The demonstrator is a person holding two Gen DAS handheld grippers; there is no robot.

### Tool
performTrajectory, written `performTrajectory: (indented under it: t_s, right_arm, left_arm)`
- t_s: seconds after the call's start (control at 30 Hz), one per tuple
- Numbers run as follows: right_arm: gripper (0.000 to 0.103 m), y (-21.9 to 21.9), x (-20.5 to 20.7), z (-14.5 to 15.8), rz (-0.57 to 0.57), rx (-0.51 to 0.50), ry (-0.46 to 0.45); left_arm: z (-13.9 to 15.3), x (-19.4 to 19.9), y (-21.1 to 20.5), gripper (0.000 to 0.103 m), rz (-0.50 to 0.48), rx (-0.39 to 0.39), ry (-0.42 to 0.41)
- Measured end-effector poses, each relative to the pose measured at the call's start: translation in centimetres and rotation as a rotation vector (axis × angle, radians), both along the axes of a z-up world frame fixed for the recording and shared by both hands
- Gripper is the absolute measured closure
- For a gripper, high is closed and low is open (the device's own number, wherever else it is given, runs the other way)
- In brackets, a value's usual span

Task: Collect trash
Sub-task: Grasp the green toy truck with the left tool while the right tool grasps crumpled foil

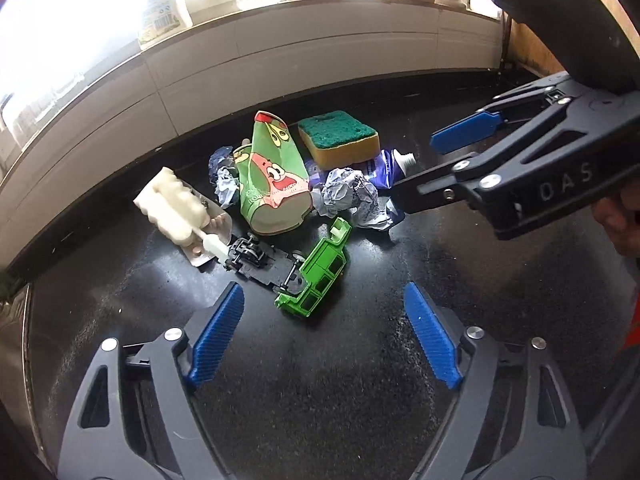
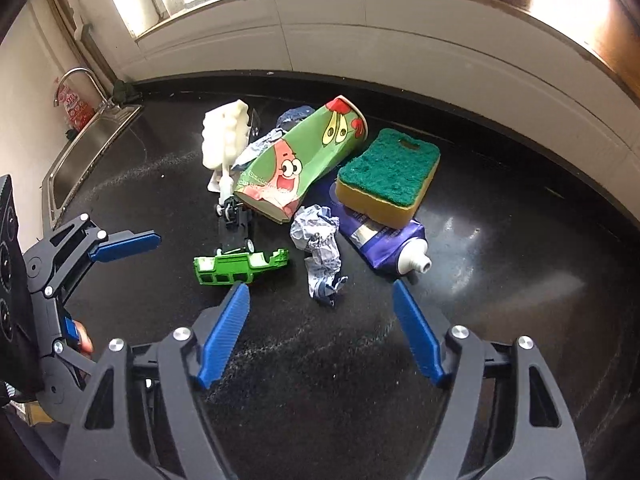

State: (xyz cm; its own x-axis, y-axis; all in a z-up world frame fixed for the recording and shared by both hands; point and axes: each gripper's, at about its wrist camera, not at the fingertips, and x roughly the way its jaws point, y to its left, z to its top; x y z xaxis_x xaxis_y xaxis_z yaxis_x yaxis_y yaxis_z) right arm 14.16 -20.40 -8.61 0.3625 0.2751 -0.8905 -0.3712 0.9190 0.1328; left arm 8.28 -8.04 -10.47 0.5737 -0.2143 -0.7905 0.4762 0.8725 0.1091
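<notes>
A pile of items lies on the black counter [image 1: 320, 380]. A crushed green cartoon paper cup [image 1: 272, 184] [image 2: 296, 168] lies on its side. Crumpled paper wads [image 1: 348, 196] [image 2: 318, 244] lie beside it. A purple tube [image 2: 384, 244] [image 1: 390, 164] lies under a green-topped yellow sponge [image 1: 340, 138] [image 2: 386, 176]. A broken green toy car body [image 1: 320, 276] [image 2: 240, 266] lies by its black chassis [image 1: 260, 262] [image 2: 234, 222]. A white foam piece [image 1: 172, 208] [image 2: 224, 136] lies on a blister pack [image 1: 212, 236]. My left gripper [image 1: 320, 332] is open and empty just before the car. My right gripper [image 2: 320, 332] is open and empty just before the paper wad; it shows in the left wrist view [image 1: 428, 164].
A white tiled wall [image 1: 280, 56] runs behind the pile under a bright window sill with jars. A steel sink [image 2: 88, 148] with a tap lies at the counter's far left in the right wrist view. The left gripper [image 2: 132, 256] shows at that view's left.
</notes>
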Motion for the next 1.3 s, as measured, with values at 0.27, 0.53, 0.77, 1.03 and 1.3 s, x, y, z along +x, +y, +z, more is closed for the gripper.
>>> performTrajectory:
  t_s: [0.27,0.53,0.77,1.03,1.3]
  right_arm:
    - [0.044,0.9,3.5,-3.1,0.061,-0.005,0.044]
    - [0.069,2.0,4.5,-5.0,0.091,-0.015,0.075]
    - [0.080,1.8,3.3,-2.9,0.087,0.012,0.041]
    - [0.080,0.3,0.5,1.4,0.038,0.020,-0.027]
    - [0.080,-2.3,-3.5,3.5,-0.043,0.023,-0.064]
  left_arm:
    - [-2.4,2.8,-0.7,0.044,-0.068,0.024,0.046]
    - [-3.3,3.5,-1.9,0.071,-0.095,0.034,0.085]
    - [-0.6,2.6,-1.8,0.089,-0.063,-0.076,0.109]
    - [1.4,0.5,-0.9,0.094,0.001,-0.103,0.117]
    - [-1.3,1.3,-0.4,0.040,0.120,-0.094,0.110]
